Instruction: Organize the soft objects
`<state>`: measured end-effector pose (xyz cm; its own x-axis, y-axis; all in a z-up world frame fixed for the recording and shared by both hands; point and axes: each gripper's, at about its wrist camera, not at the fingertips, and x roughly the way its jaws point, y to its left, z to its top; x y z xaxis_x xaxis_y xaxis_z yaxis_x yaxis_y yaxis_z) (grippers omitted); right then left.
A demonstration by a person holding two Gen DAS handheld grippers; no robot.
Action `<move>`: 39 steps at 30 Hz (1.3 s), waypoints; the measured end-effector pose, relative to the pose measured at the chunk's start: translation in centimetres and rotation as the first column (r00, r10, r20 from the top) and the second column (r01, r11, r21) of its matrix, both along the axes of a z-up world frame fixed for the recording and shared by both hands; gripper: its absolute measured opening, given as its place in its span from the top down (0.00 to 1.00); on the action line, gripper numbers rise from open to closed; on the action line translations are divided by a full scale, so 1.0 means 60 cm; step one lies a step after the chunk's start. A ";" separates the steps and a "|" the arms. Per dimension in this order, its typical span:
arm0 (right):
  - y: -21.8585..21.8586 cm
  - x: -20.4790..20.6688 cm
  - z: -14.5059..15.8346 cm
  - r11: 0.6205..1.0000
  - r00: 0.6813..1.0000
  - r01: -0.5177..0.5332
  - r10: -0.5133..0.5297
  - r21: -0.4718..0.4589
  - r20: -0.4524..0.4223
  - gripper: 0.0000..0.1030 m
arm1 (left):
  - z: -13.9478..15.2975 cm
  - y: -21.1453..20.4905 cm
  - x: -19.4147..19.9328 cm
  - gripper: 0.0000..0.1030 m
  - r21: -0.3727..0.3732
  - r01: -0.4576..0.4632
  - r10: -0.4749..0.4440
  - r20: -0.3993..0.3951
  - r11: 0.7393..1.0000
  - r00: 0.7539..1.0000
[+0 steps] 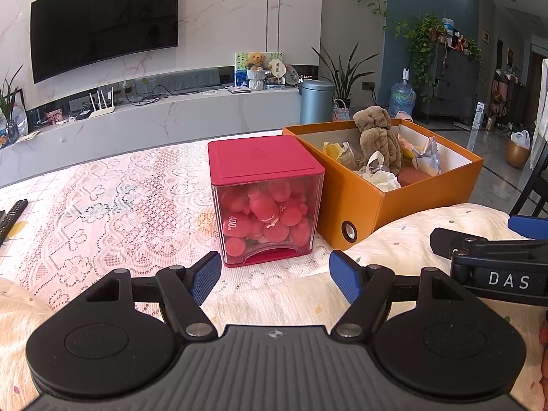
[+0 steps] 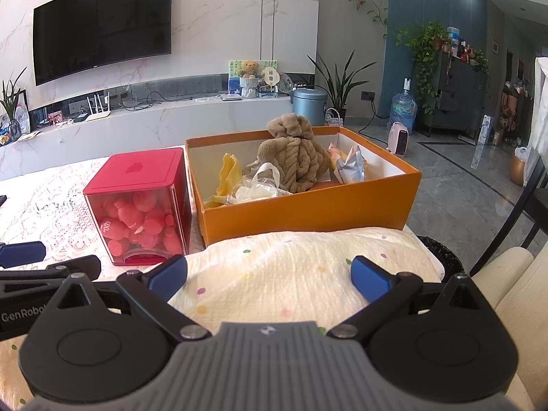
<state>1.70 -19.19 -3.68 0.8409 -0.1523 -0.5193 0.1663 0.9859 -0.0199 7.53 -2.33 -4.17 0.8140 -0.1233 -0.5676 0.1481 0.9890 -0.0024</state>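
Orange card walls hold the soft things: the box (image 2: 308,205) sits on the far right of the lace cloth (image 1: 102,205), and in it we see a brown plush (image 2: 294,161), a yellow rag (image 2: 227,174), a white bag (image 2: 260,188) and a foil pouch (image 2: 352,166). Touching or just beside its left wall stands the red bin (image 1: 267,202), lid on, full of pink foam shapes.

Our left gripper (image 1: 274,277) has its blue fingers spread wide with nothing between them; the bin lies straight ahead of it, the box ahead and to the right. Our right gripper (image 2: 270,279) is likewise spread and empty, hanging over the dotted quilt (image 2: 291,274), with the box directly beyond. So we judge the right hand the nearer one for anything in the box, and the left for the bin. The plush stands roughly upright, its long axis vertical, so a reach from above or from the near side looks likeliest.

From the right wrist we look well into the box and see the rag and bag on its floor; from the left wrist the box's near wall hides part of that, but we see a reddish patch at the near right corner and the round hole in the box's end. Each view catches the other gripper at its edge.
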 end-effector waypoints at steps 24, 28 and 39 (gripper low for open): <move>0.000 0.000 0.000 1.000 1.000 -0.001 0.001 -0.001 0.000 0.03 | 0.003 -0.002 -0.003 0.18 0.004 0.012 -0.012 0.006 1.000 1.000; 0.000 0.000 0.000 1.000 1.000 0.000 0.000 -0.001 0.000 0.03 | 0.003 -0.001 -0.003 0.18 0.003 0.013 -0.013 0.007 1.000 1.000; 0.001 -0.001 0.000 1.000 1.000 -0.002 0.002 -0.002 0.001 0.03 | 0.008 0.002 -0.004 0.18 0.009 0.004 -0.005 0.014 1.000 1.000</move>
